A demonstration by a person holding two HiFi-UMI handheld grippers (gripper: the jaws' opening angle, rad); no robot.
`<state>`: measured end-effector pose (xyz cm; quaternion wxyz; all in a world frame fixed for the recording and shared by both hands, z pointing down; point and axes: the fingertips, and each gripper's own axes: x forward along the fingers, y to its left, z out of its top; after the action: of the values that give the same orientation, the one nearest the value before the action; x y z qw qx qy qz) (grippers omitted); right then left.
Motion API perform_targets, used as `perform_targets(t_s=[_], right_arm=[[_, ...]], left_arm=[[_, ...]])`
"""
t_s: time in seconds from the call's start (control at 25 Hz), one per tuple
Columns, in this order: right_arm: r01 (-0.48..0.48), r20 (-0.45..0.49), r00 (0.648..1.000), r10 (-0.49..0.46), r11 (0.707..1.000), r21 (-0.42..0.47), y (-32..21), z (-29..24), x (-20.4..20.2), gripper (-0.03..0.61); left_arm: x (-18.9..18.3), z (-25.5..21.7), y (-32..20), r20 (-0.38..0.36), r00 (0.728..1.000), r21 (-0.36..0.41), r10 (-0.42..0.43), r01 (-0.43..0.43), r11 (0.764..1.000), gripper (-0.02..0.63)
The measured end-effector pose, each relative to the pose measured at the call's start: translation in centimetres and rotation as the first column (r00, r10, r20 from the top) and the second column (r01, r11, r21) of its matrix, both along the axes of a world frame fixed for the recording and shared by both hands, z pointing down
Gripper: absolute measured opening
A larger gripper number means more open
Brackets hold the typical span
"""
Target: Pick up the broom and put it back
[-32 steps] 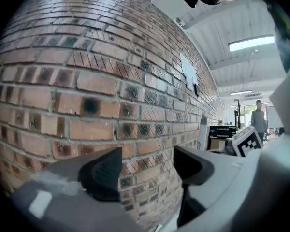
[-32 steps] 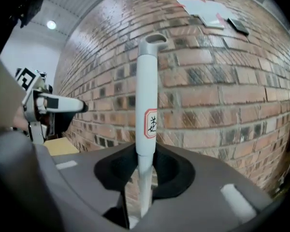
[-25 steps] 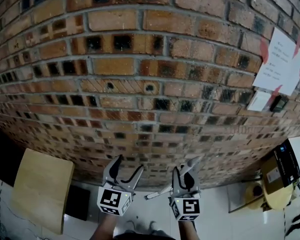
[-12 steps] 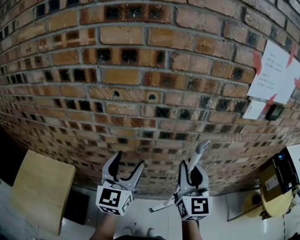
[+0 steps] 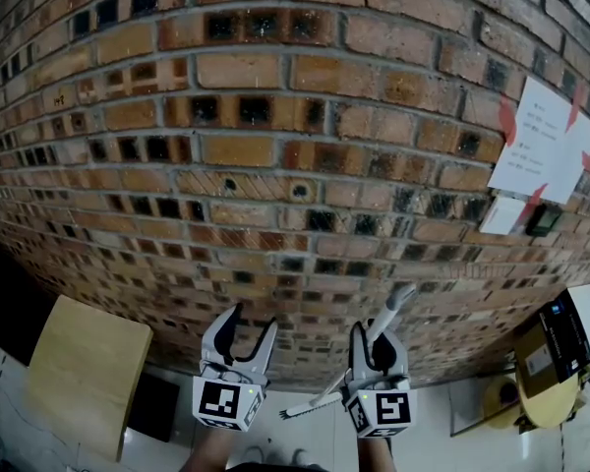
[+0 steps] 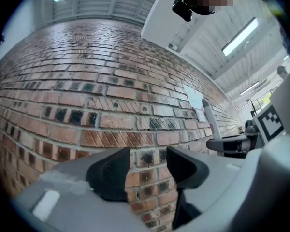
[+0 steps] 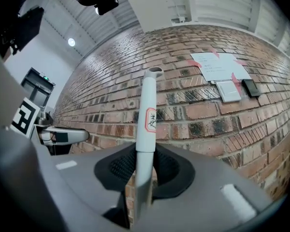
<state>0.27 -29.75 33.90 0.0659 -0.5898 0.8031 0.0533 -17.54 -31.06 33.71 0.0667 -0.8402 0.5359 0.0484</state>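
Observation:
The broom shows only as a pale grey handle (image 5: 391, 308) with a red-edged label (image 7: 150, 120). It stands nearly upright in front of the brick wall, and its lower part slants down to the left (image 5: 305, 406). My right gripper (image 5: 372, 337) is shut on the handle, with both pads pressed against it (image 7: 145, 166). My left gripper (image 5: 248, 324) hangs beside it to the left, open, with only bricks showing between its jaws (image 6: 147, 170). The handle (image 6: 208, 117) also shows at the right of the left gripper view. The broom's head is hidden.
The brick wall (image 5: 275, 165) fills the view close ahead. Paper notices (image 5: 551, 136) are taped to it at the right, above a small switch (image 5: 543, 219). A wooden table (image 5: 84, 382) stands at the lower left and a round yellow table (image 5: 546, 382) with a box at the lower right.
Both grippers have risen a little along the wall, the right one carrying the broom handle upward. Over the last half second almost nothing has moved.

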Motion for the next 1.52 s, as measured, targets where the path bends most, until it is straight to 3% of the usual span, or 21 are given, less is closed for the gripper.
perform_targets(t_s=[0.08, 0.2, 0.56, 0.92, 1.2, 1.52], right_arm=[[0.01, 0.0, 1.0, -0.01, 1.0, -0.003, 0.1, 0.1, -0.3, 0.087], [0.019, 0.003, 1.0, -0.019, 1.0, -0.012, 0.3, 0.4, -0.5, 0.088], [-0.008, 0.019, 1.0, 0.009, 0.999, -0.041, 1.0, 1.4, 1.1, 0.087], [-0.102, 0.031, 0.994, 0.105, 0.989, -0.104, 2.7, 4.1, 5.3, 0.087], [-0.211, 0.024, 0.975, 0.219, 0.961, -0.177, 5.1, 7.7, 11.2, 0.088], [-0.302, -0.012, 0.95, 0.312, 0.909, -0.286, 8.7, 13.2, 18.0, 0.089]], left_arm=[[-0.2, 0.4, -0.2, -0.017, 1.0, -0.026, -0.014, 0.014, 1.0, 0.248], [-0.1, 1.1, -0.2, -0.028, 1.0, -0.055, -0.01, 0.009, 0.998, 0.318], [1.0, 1.4, 0.5, -0.039, 0.999, -0.067, 0.026, -0.028, 0.997, 0.318], [5.9, 2.8, 1.1, -0.023, 0.987, -0.106, 0.161, -0.163, 0.981, 0.318], [12.0, 4.6, 1.8, -0.003, 0.954, -0.151, 0.301, -0.298, 0.943, 0.318], [20.3, 7.4, 3.7, 0.013, 0.881, -0.209, 0.473, -0.461, 0.863, 0.314]])
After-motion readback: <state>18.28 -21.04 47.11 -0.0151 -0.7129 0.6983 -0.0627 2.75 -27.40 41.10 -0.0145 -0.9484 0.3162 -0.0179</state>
